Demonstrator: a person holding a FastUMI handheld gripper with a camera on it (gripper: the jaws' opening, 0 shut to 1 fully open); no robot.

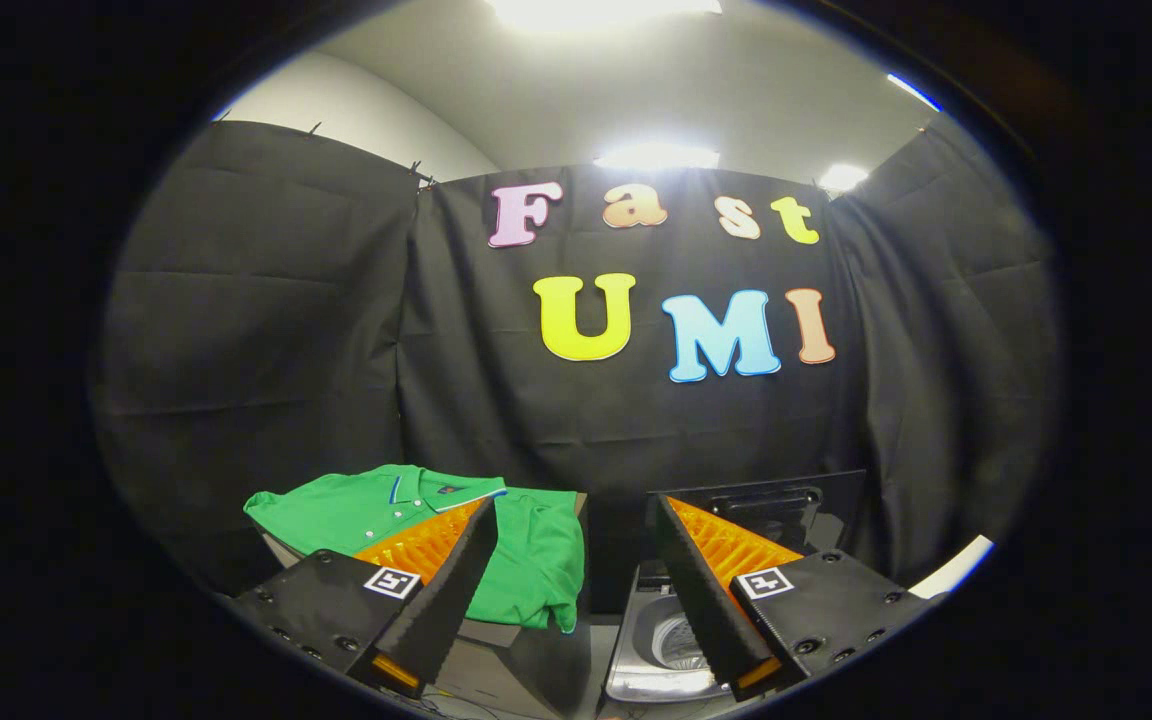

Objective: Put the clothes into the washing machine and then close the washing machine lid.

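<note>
Clothes, a single green polo shirt (pixel 526 560), lie draped over a box at roughly ten o'clock of the gripper (pixel 576 590), beyond its left finger and not yet picked up. At about one o'clock, the washing machine (pixel 671 640) stands with its lid (pixel 766 505) raised and the drum showing. Fingers spread wide, holding nothing; loading and closing both remain.

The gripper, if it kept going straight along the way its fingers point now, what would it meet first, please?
Probably the black cloth wall. The gripper is open and holds nothing; the green shirt lies off beyond one finger, the washing machine low beside the other. Depth is hard to judge.
</note>
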